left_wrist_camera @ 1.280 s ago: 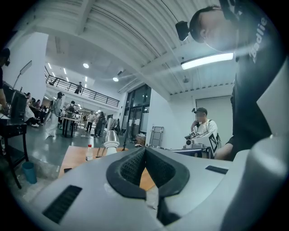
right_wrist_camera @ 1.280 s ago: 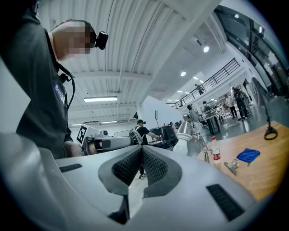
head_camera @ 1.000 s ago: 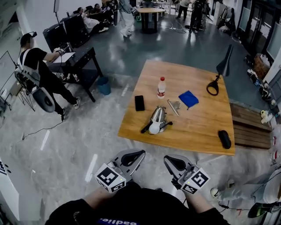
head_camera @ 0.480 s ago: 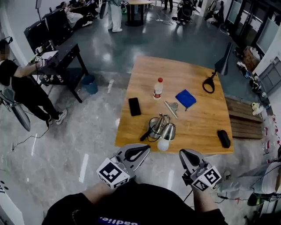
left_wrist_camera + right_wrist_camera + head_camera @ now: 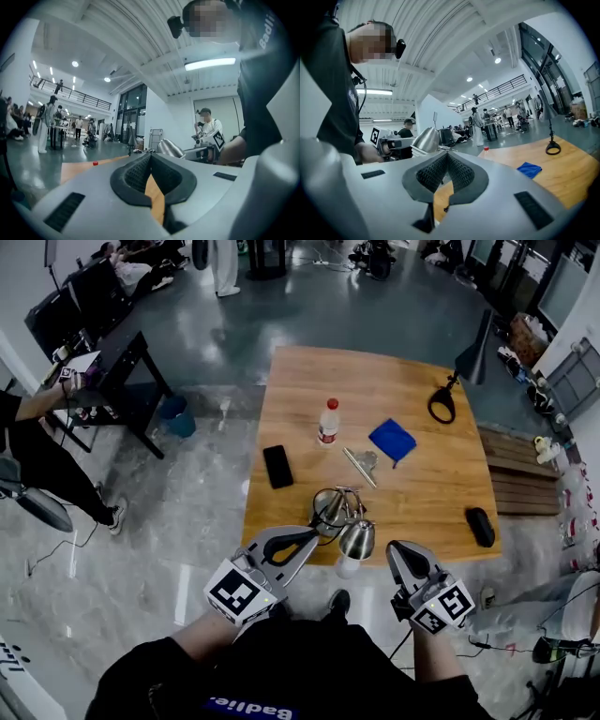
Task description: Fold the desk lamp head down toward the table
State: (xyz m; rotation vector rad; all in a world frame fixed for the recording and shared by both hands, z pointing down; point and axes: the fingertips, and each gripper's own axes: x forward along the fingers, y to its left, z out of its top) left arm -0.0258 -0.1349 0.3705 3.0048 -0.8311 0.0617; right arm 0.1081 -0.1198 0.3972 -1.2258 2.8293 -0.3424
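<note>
A silver desk lamp point(image 5: 330, 507) stands at the near edge of the wooden table point(image 5: 422, 493). Its shiny head point(image 5: 357, 538) with a white bulb hangs over that edge. My left gripper point(image 5: 307, 538) is shut and empty, just left of the lamp head. Shut and empty too, the right gripper point(image 5: 401, 554) sits a little right of the head. Neither touches the lamp. The lamp head point(image 5: 171, 147) shows beyond the shut left gripper point(image 5: 150, 159) in the left gripper view. In the right gripper view the lamp head point(image 5: 425, 138) rises left of the shut right gripper point(image 5: 446, 157).
On the table lie a water bottle point(image 5: 327, 422), a black phone point(image 5: 277, 466), a blue cloth point(image 5: 392, 439), a small metal item point(image 5: 361, 465) and a black oblong thing point(image 5: 480, 526). A black lamp point(image 5: 464, 367) stands at the far right. A dark desk point(image 5: 112, 357) and a person are left.
Both grippers have come forward to the table's near edge, still shut. The silver lamp now sits right in front of them, between the two.
</note>
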